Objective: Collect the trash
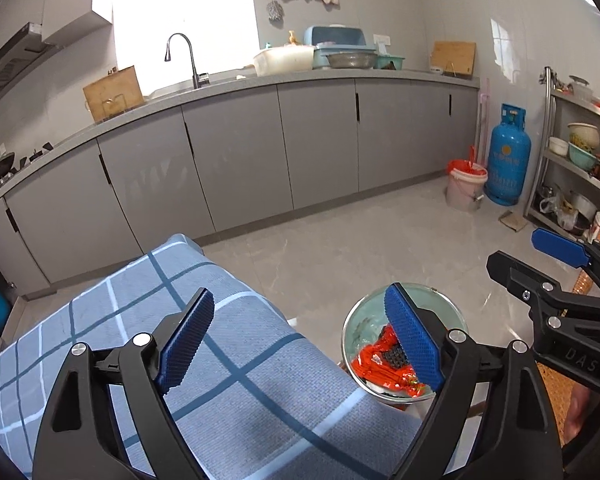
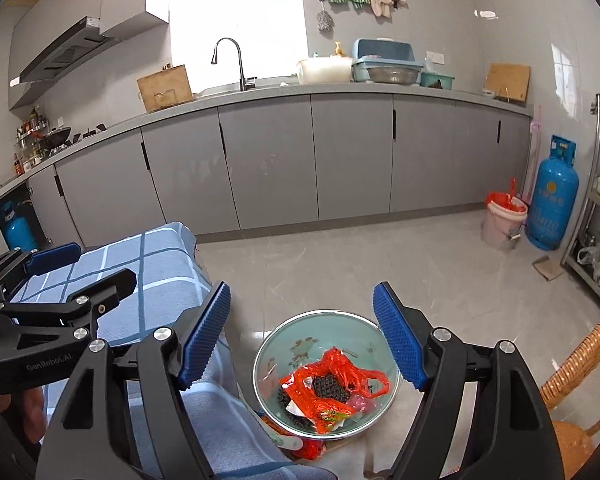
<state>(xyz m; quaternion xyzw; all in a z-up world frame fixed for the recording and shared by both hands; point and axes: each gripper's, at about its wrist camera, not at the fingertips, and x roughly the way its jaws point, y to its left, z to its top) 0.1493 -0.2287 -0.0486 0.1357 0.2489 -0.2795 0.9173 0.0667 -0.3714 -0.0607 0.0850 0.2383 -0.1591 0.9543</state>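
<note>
A pale green metal-rimmed bowl (image 2: 300, 344) sits low beside the table and holds a red plastic wrapper (image 2: 332, 380) with dark bits in it; the bowl (image 1: 364, 320) and wrapper (image 1: 376, 364) also show in the left wrist view. My right gripper (image 2: 302, 336) is open and empty above the bowl; it also shows in the left wrist view (image 1: 540, 256). My left gripper (image 1: 300, 340) is open and empty over the edge of the table with a blue checked cloth (image 1: 227, 392), beside the bowl; it also shows in the right wrist view (image 2: 83, 264).
Grey kitchen cabinets (image 2: 352, 152) with a sink and faucet (image 2: 235, 64) run along the back. A bucket with a red bag liner (image 2: 504, 216) and a blue gas cylinder (image 2: 552, 196) stand at the right. A wicker chair (image 2: 580, 380) is close right. A metal shelf rack (image 1: 576, 160) holds dishes.
</note>
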